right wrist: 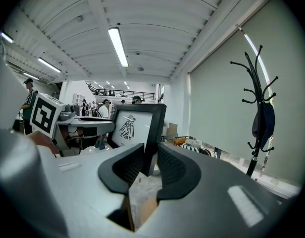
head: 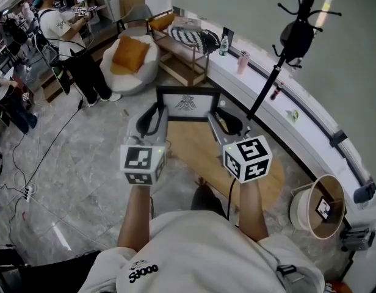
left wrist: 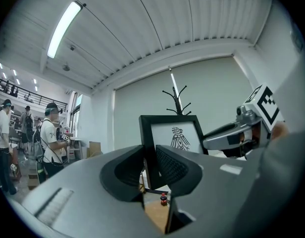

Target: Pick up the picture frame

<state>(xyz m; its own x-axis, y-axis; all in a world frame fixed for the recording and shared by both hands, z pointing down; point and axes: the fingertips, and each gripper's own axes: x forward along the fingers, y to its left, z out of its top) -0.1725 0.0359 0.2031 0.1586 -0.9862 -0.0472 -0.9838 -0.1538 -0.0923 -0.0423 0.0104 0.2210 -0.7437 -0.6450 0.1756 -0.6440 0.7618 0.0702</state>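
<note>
Our left gripper (head: 157, 112) clamps the picture frame's (head: 188, 105) left edge and our right gripper (head: 220, 116) its right edge, while a bin (head: 301, 213) nearby holds a small framed item (head: 324, 208).

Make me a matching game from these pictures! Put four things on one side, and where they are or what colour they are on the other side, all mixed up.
Things:
1. picture frame
2. cushion
3. coat rack
4. bottle

Clues:
a. stands on the long white ledge
b. orange, lying on the white armchair
c. clamped between the left gripper and the right gripper
d. black and tall, with hooks

Pairs: 1-c, 2-b, 3-d, 4-a
</note>
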